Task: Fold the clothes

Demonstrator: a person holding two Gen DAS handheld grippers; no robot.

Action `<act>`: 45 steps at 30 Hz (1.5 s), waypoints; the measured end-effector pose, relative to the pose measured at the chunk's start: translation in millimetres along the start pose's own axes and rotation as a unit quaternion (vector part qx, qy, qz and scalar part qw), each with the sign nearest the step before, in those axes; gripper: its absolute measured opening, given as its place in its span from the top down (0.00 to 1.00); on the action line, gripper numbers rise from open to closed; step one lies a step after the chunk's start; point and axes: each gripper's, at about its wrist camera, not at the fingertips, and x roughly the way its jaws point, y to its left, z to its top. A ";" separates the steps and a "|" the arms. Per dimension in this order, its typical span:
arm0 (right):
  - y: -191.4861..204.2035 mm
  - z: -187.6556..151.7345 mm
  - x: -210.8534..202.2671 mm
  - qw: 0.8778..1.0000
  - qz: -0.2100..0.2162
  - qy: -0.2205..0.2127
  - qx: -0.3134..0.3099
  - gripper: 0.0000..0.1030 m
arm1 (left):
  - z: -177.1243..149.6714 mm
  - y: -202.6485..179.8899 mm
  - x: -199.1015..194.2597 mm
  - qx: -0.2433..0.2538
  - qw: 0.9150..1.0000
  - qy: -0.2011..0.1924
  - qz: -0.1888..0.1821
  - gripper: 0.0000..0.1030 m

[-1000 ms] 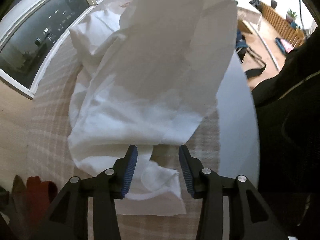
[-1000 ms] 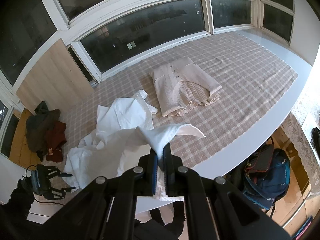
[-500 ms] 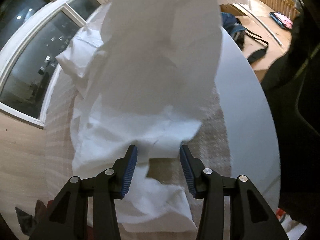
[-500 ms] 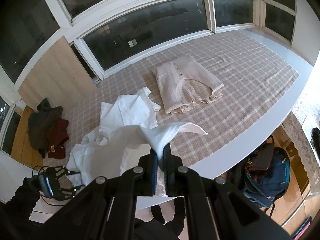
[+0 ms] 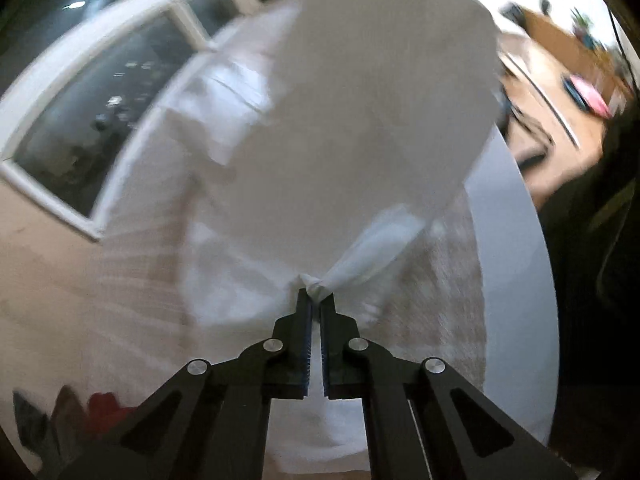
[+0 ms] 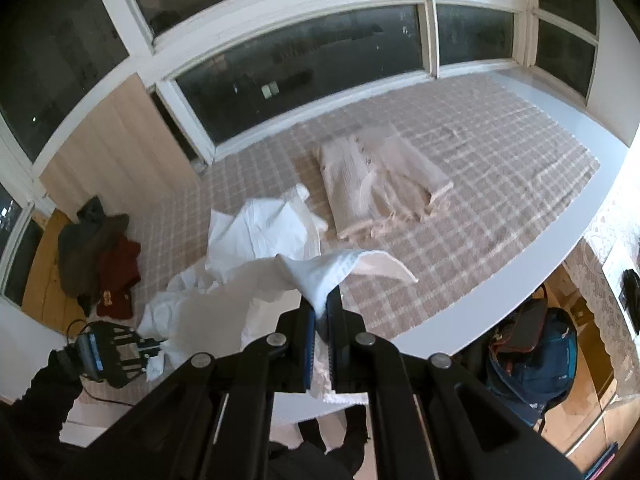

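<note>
A white shirt (image 6: 256,240) lies crumpled on the checked tablecloth (image 6: 480,184), with one part lifted off it. My right gripper (image 6: 320,304) is shut on a raised fold of the white shirt, high above the table. In the left wrist view the white shirt (image 5: 360,120) hangs in a broad sheet, and my left gripper (image 5: 316,300) is shut on a bunched corner of it. From the right wrist view the left gripper (image 6: 120,356) is low at the table's near left end, held in a dark sleeve.
A folded beige garment (image 6: 380,184) lies mid-table beyond the shirt. Dark and red clothes (image 6: 104,256) are piled at the left end. The white table edge (image 6: 520,288) runs along the right, with a blue backpack (image 6: 532,356) on the floor. Windows (image 6: 300,68) back the table.
My left gripper has gone from open to shut, pinching a corner of the white shirt. The right gripper keeps its hold, and the shirt hangs tauter between the two.
</note>
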 end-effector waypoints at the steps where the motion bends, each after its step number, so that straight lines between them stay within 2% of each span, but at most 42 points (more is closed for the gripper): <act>1: 1.7 7.0 -4.9 1.000 0.001 -0.012 -0.002 0.95 | 5.7 16.0 -15.4 -0.015 1.000 -0.013 0.016 0.97; 5: 19.8 48.1 -34.4 0.997 0.009 -0.079 -0.021 0.95 | 29.0 79.0 -81.2 -0.066 0.992 -0.068 0.087 0.97; 8: 48.6 87.7 -71.3 0.988 0.023 -0.143 -0.052 0.95 | 47.2 113.6 -141.2 -0.079 0.979 -0.114 0.148 0.98; 10: 73.2 118.1 -103.3 0.978 0.036 -0.191 -0.075 0.95 | 60.4 133.9 -187.1 -0.086 0.967 -0.153 0.186 0.98; 13: 110.4 156.1 -158.7 0.959 0.056 -0.257 -0.106 0.95 | 66.0 140.6 -226.6 -0.090 0.955 -0.176 0.223 0.98; 17: 156.9 189.8 -222.6 0.936 0.065 -0.313 -0.145 0.95 | 73.0 148.8 -278.4 -0.096 0.936 -0.205 0.270 0.98; 21: 191.6 202.7 -274.0 0.914 0.056 -0.359 -0.178 0.95 | 80.0 157.1 -330.1 -0.101 0.914 -0.234 0.317 0.98; 27: 218.7 203.1 -333.5 0.888 0.066 -0.405 -0.208 0.95 | 79.5 133.6 -388.8 -0.094 0.889 -0.261 0.365 0.97; 29: 225.7 200.2 -341.2 0.882 0.063 -0.412 -0.219 0.95 | 77.0 124.1 -405.7 -0.097 0.884 -0.263 0.374 0.97; 31: 232.7 198.2 -347.3 0.877 0.062 -0.417 -0.230 0.95 | 75.0 118.6 -410.7 -0.100 0.883 -0.256 0.381 0.97; 34: 237.8 207.2 -335.3 0.879 0.073 -0.407 -0.236 0.95 | 71.1 118.8 -407.9 -0.115 0.888 -0.238 0.377 0.97; 39: 248.5 242.0 -261.0 0.898 0.091 -0.356 -0.243 0.95 | 59.4 137.5 -370.6 -0.138 0.901 -0.173 0.373 0.97; 42: 266.2 267.8 -169.3 0.915 0.097 -0.298 -0.256 0.95 | 45.9 162.3 -340.1 -0.168 0.908 -0.135 0.359 0.97; 45: 282.4 286.1 -63.3 0.930 0.100 -0.237 -0.261 0.95 | 24.8 199.4 -278.4 -0.201 0.913 -0.083 0.345 0.97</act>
